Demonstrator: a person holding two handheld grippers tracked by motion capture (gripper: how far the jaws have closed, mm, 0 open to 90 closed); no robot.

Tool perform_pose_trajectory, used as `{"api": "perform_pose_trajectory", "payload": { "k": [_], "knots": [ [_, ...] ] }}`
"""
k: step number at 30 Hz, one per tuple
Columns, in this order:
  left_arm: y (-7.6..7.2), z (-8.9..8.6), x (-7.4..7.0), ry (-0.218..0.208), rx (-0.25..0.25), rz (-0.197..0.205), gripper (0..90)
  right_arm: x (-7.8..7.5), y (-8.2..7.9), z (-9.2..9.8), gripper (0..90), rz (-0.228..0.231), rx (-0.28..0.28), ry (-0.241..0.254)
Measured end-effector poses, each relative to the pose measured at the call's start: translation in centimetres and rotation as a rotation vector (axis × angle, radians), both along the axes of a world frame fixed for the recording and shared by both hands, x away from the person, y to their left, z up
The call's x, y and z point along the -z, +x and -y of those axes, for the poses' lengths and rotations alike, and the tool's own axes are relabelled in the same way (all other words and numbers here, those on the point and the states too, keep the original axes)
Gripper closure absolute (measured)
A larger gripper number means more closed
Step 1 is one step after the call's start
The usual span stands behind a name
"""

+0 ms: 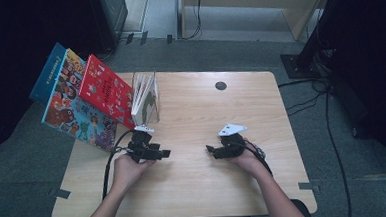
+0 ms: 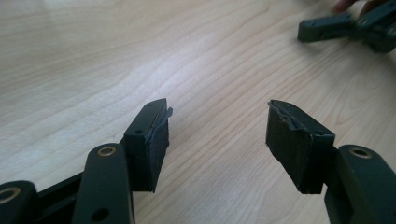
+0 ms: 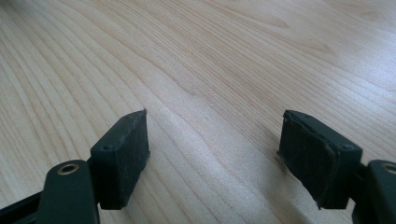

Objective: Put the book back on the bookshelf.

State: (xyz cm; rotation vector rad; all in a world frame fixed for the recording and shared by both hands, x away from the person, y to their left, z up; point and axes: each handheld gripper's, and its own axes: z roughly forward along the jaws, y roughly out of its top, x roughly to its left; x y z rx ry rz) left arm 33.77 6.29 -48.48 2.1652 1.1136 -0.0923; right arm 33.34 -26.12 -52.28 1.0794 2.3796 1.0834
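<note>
Both pairs of fingers gape wide and hold nothing: the left fingers (image 2: 149, 140) have frayed, blocky black pads, the right fingers (image 3: 122, 154) smoother ones. Both hover low over the pale, grained wood counter (image 1: 196, 113). The left gripper view catches the right gripper (image 2: 348, 25) at two o'clock. From above, picture books (image 1: 88, 101) lean at the counter's ten o'clock corner, well apart from both grippers.

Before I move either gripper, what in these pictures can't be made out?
- Titles on the colourful picture books leaning at the wooden table's left edge: too small, high view.
- Their lower edges and whatever props them: hidden behind the books.
- Left gripper and right gripper bodies: cut off by the bottom edges of their own views.
</note>
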Motion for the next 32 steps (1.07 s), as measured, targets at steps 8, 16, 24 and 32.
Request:
{"api": "perform_pose_trajectory", "payload": {
  "k": [8,16,24,32],
  "knots": [
    [0.5,0.5,1.5,-0.007,0.014,0.037,39.7,0.0,0.0,0.0,23.6,0.001,-0.002,-0.001],
    [0.3,0.8,2.1,-0.035,0.026,0.111,37.5,0.0,0.0,0.0,23.5,0.002,-0.001,-0.001],
    [-0.3,0.5,2.8,-0.060,0.039,0.186,36.6,0.0,0.0,0.0,23.5,0.001,-0.001,-0.002],
    [-0.4,0.6,2.8,-0.048,0.063,0.209,34.1,0.0,0.0,-0.1,22.1,0.000,-0.004,-0.003]
  ]
}}
